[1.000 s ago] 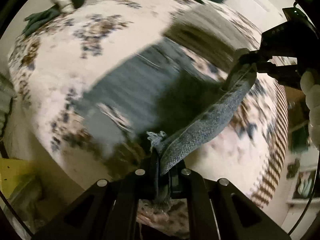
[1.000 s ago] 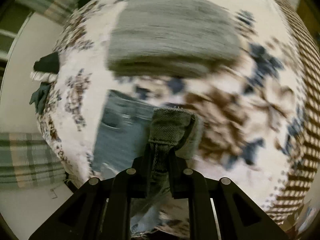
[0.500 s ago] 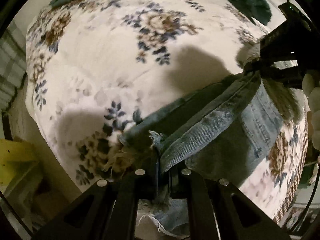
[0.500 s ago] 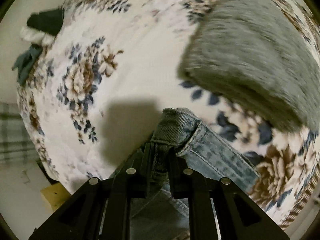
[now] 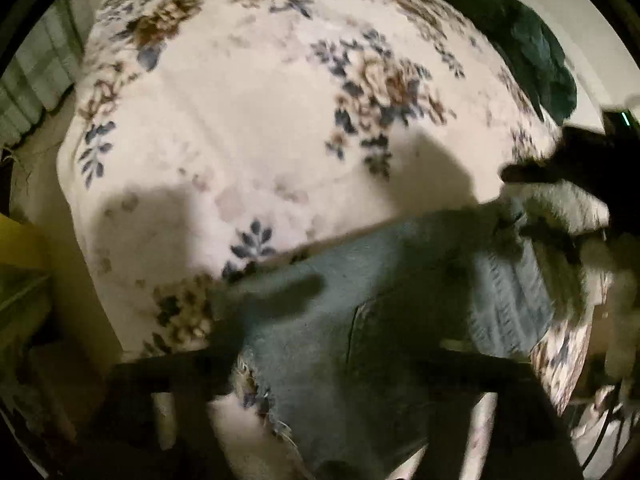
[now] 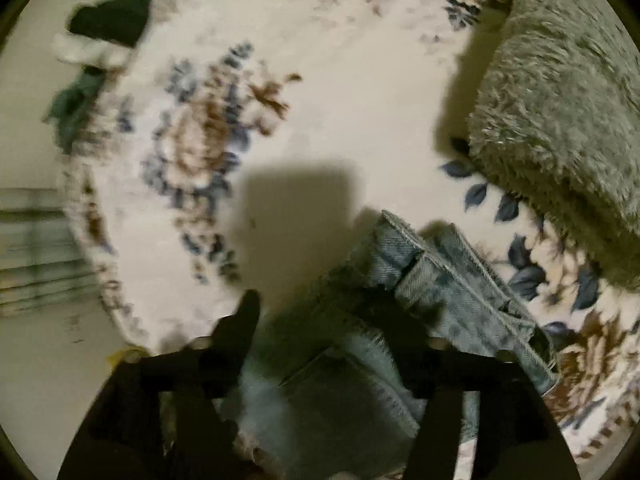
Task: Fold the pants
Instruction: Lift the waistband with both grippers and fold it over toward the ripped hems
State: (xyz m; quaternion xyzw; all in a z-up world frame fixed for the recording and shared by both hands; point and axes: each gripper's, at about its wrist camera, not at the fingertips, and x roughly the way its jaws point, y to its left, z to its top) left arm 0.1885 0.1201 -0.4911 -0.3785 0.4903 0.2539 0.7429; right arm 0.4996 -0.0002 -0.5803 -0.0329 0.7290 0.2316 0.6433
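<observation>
Both grippers are spread wide w/ nothing clamped. Left gripper [image 5: 328,360]: fingers far apart, one blurred dark finger [image 5: 276,296] lying across the jeans [image 5: 400,320], other side down by the lower right of the view. Right gripper [image 6: 332,336]: same, jaws apart, left finger [image 6: 240,324] pointing up over the blanket [image 6: 360,100], denim showing in the gap btwn the two.

Jeans lie flat on the floral blanket, light blue denim, folded over on themselves. In the left view they fill the lower middle, a seam running down the centre, frayed hem [image 5: 276,428] at the bottom edge, straight fold edge running diag. toward the right. In the right view the thick waistband end [image 6: 452,280] sits bunched just ahead of the gripper, layers stacked, frayed edge visible lower down.

Fuzzy grey-green throw [image 6: 560,112] folded in a block on the blanket, close beside the waistband end, not clearly touching it. Dark green cloth [image 5: 532,52] heaped at the far edge of the bed in the left view. Small pile at the other corner: dark piece [image 6: 112,16] on a white one, teal bit below. Right gripper body shows dark at the left view's right edge [image 5: 580,164]. Both views are motion-blurred, so fine detail is lost.
</observation>
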